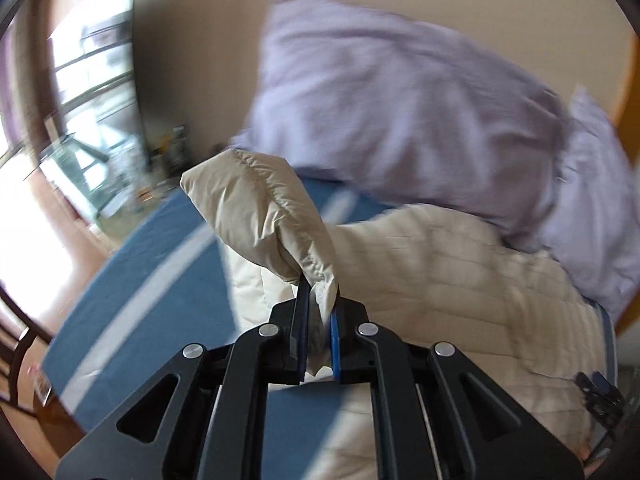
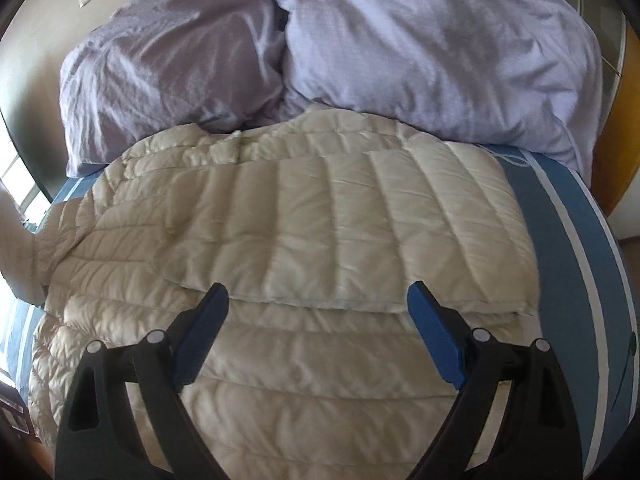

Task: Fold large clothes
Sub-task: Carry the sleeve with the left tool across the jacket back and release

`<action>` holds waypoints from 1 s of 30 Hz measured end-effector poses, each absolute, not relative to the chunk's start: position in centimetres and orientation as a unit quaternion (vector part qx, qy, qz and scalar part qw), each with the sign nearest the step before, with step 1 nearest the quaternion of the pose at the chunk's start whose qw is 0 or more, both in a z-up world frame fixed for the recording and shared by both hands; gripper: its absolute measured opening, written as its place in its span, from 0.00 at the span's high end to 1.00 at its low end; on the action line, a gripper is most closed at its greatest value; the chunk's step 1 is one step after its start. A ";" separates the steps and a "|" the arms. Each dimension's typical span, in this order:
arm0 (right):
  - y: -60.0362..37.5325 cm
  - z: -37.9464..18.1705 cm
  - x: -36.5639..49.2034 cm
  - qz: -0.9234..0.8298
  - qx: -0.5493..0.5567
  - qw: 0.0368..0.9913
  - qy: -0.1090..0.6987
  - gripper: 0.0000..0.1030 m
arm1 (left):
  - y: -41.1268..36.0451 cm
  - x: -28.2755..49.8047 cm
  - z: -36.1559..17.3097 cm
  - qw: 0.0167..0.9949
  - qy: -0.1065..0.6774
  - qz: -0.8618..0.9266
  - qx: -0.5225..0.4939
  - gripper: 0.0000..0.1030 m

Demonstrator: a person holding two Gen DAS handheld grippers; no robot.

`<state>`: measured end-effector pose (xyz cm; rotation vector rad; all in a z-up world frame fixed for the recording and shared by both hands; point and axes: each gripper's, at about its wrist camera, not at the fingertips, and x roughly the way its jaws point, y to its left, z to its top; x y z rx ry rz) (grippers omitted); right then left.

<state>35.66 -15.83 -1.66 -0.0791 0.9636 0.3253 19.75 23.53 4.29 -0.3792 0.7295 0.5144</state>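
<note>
The fold looks partly done, as far as one can judge. In the right wrist view the cream quilted jacket (image 2: pixel 304 232) lies spread across the blue bed (image 2: pixel 576 264), and one sleeve (image 2: pixel 360 216) already lies flat across the body just ahead of the right hand-held gripper (image 2: pixel 318 300), its cuff edge running between the two blue pads. That right hand-held gripper hangs over the jacket with its jaws spread wide and nothing between them. The left hand-held gripper (image 1: pixel 319 304) is pinched nearly closed on the end of the other sleeve (image 1: pixel 260 208), which rises puffed and folded over ahead of its tips, lifted clear of the bed while the jacket body (image 1: pixel 440 280) lies ahead and to its right. What seems left: lay this second sleeve across the body, then double the body over itself. The jacket is a pale, slightly glossy down piece with stitched channels, soft and bulky, likely to spring back unless pressed. Beyond it, farther from both hand-held grippers, a lilac duvet (image 2: pixel 320 48) is heaped against the wall.
</note>
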 end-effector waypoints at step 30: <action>-23.2 -2.3 35.5 0.125 -0.017 0.883 0.452 0.12 | 1.6 32.0 0.5 0.895 0.429 0.019 -0.121 0.92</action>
